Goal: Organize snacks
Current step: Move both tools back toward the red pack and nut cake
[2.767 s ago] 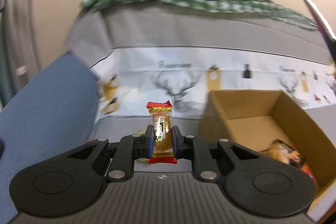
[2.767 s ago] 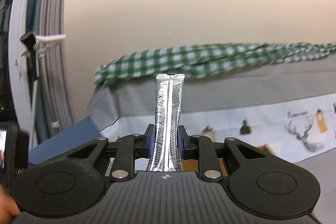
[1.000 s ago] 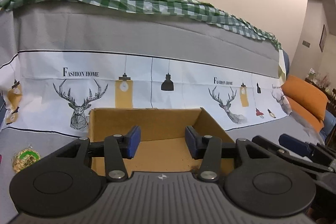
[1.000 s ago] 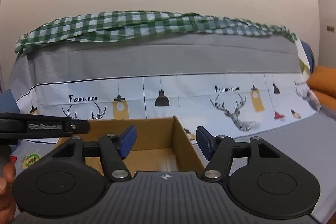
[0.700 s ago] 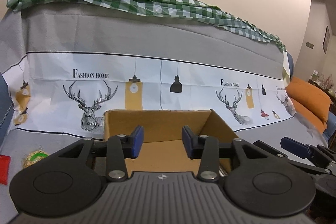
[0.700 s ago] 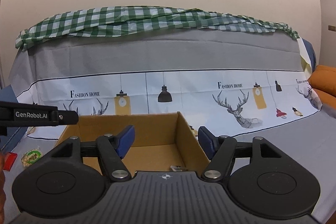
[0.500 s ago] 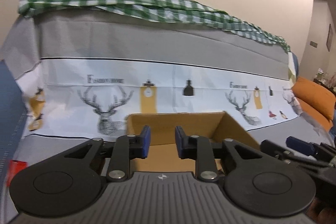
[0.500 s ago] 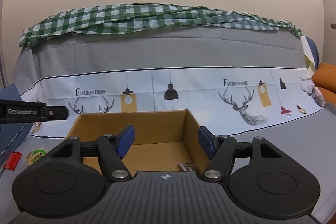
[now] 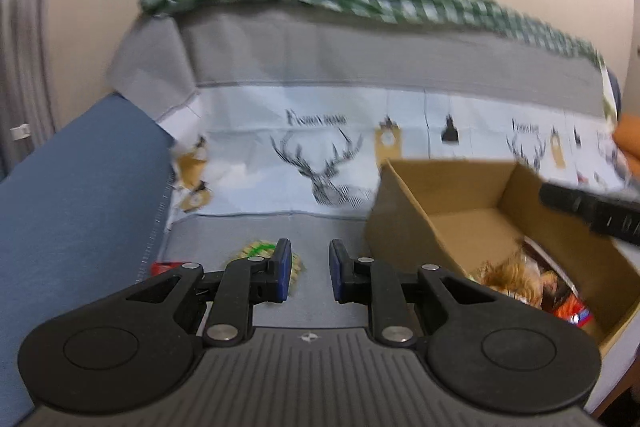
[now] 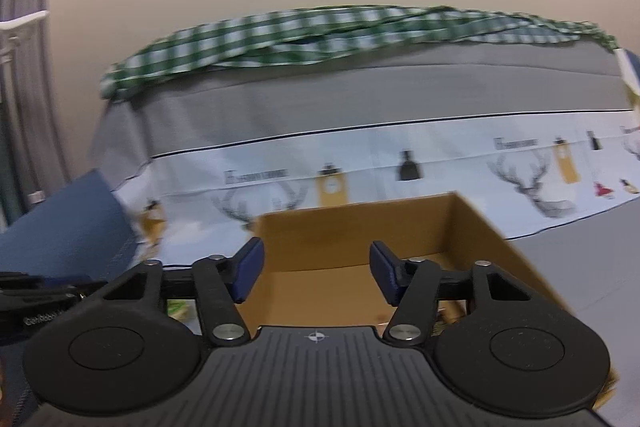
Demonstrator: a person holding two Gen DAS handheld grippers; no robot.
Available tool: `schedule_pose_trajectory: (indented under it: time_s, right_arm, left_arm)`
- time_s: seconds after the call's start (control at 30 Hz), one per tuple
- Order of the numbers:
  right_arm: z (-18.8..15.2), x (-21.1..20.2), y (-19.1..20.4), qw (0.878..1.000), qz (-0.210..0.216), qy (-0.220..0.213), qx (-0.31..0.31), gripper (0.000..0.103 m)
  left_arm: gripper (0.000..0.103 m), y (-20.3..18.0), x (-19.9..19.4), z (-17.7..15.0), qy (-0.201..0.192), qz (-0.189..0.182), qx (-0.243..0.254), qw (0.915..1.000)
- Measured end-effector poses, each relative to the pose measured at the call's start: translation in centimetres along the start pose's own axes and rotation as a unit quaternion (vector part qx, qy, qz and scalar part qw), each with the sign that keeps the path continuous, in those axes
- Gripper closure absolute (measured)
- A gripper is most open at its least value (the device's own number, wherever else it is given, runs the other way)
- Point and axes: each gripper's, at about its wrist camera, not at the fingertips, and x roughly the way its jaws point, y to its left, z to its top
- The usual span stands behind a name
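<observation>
On the grey sofa seat, before the printed backrest cover: items as listed.

Surface: grey sofa seat [image 9: 312,227], covered by a cloth; its back edge meets a white band printed with deer heads and hanging lamps.
Left gripper [image 9: 310,269]: empty; blue pads stand a narrow gap apart with nothing between them, the left figure having dropped and then levelled off. It points down at bare grey seat, just left of the box.
Right gripper [image 10: 316,273]: empty; jaws moderately apart and have just been closing, with nothing between them. It hangs over the near part of the open box.
Cardboard box [image 9: 404,211]: open-topped, brown, standing on the seat toward its right side, back wall near the seat's back edge.
Snacks in box [image 9: 516,277]: a heap of orange, red and brown wrappers in the near right corner of the box; single items too blurred to tell apart.
Round snack [image 9: 256,251]: yellowish packet with a green mark, flat on the seat toward its left edge, partly hidden behind the left gripper's left finger.
Red packet [image 9: 164,265]: small, flat on the seat at its left edge, beside the blue armrest.
Blue armrest [image 9: 80,187]: borders the seat's left edge.
Checked cloth [image 10: 320,31]: green and white, draped along the top of the backrest.
Picture quality: both views are motion-blurred.
</observation>
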Motion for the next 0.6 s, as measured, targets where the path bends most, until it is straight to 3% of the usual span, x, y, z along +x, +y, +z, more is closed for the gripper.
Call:
schedule_pose_trajectory:
  time_s: [0.1, 0.37, 0.47, 0.6]
  right_arm:
    - [-0.1, 0.0, 1.6, 0.999, 0.037, -0.005, 0.004, 0.055]
    - [-1.0, 2.1, 6.3, 0.995, 0.102, 0.008, 0.010, 0.056]
    - [-1.9, 3.6, 8.6, 0.993, 0.112, 0.025, 0.001, 0.056]
    - [-3.1, 5.8, 11.2, 0.992, 0.117, 0.051, -0.008, 0.054]
  left_arm:
    - [0.081, 2.3, -0.2, -0.1, 0.004, 0.015, -0.033, 0.9993]
    - [0.081, 4.9, 1.9, 0.8, 0.023, 0.073, -0.103, 0.9917]
    - [0.081, 5.6, 2.8, 0.9, 0.038, 0.103, -0.129, 0.9855]
    - [0.081, 7.6, 4.2, 0.6, 0.064, 0.133, -0.190, 0.9706]
